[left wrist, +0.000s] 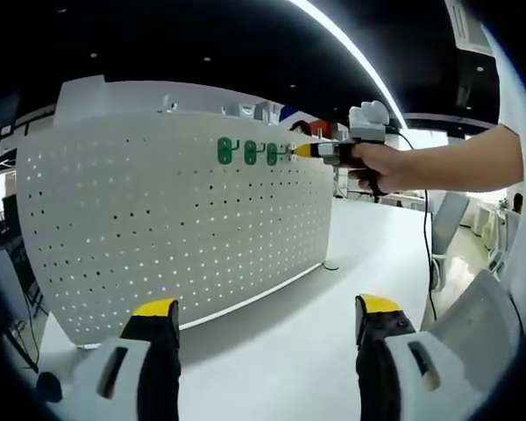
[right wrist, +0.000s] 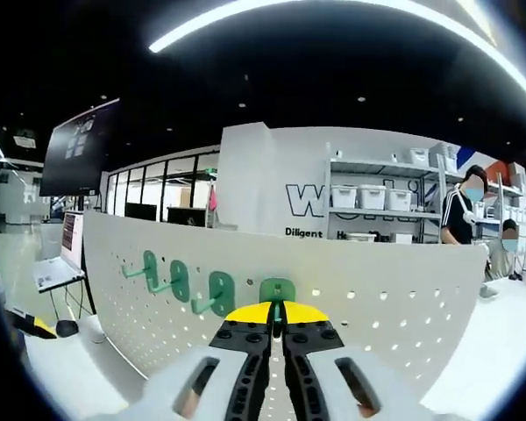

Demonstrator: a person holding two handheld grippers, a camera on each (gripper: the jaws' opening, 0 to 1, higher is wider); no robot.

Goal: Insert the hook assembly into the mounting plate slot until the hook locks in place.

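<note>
Near the top edge of a white pegboard [right wrist: 368,298], a green hook [right wrist: 277,291] sits against the holes, gripped between the clenched yellow-tipped jaws of the right gripper [right wrist: 277,317], which presses straight toward the board. Three more green hooks [right wrist: 182,281] hang in a row on the board just to one side of it, their prongs sticking out.

In the left gripper view, the same pegboard [left wrist: 175,237] stands upright on a white table [left wrist: 333,289], and the right gripper [left wrist: 303,151] reaches to the row of hooks [left wrist: 247,152] near the board's upper edge, held by a person's hand [left wrist: 390,167]. The left gripper [left wrist: 263,320] hangs well back from the board over the table, its jaws spread wide and holding nothing.

Behind the board, a wall bears large letters reading "W" and smaller print starting "Diligent" [right wrist: 304,232]. Shelves [right wrist: 377,210] beside it hold white bins [right wrist: 371,196]. Two people [right wrist: 460,215] stand near the shelves. A laptop [right wrist: 60,263] sits open beyond the board's end.
</note>
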